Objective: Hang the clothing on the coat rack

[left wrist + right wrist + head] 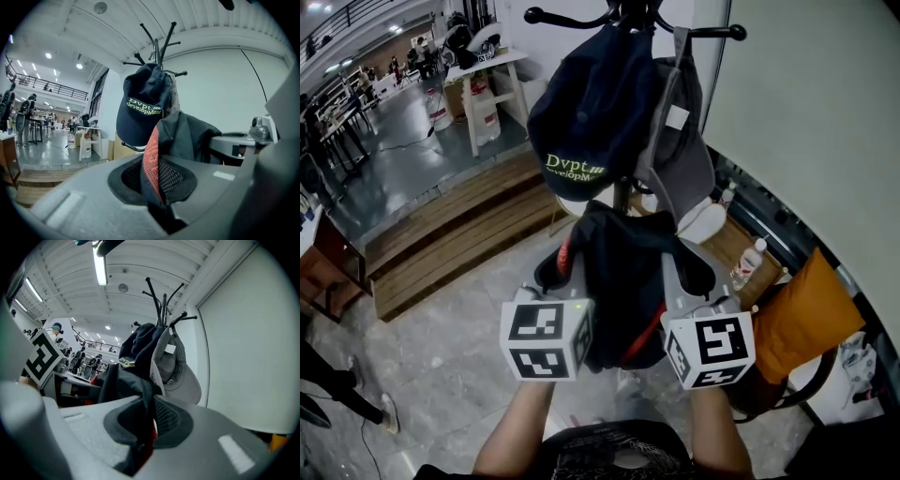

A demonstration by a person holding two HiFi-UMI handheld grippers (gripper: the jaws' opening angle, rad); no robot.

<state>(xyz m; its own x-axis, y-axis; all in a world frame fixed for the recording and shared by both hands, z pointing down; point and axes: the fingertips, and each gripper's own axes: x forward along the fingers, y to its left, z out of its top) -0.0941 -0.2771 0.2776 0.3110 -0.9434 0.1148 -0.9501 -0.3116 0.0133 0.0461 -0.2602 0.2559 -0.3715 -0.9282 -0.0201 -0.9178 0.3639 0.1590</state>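
My left gripper [568,270] and right gripper [682,274] each pinched the dark jacket [623,272], spreading it below the coat rack [722,33] so I could hook it on.

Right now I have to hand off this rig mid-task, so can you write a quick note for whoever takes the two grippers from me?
Left hand-held gripper: shut on the dark jacket.
Right hand-held gripper: shut on the same jacket.
Jacket: bunched between both grippers, held up in front of the coat rack, just below the navy cap and grey cap that hang there.
Done: jacket gripped and raised at the rack.
Left: not yet on a hook. The upper prongs look bare; lift it onto one, then open both grippers.
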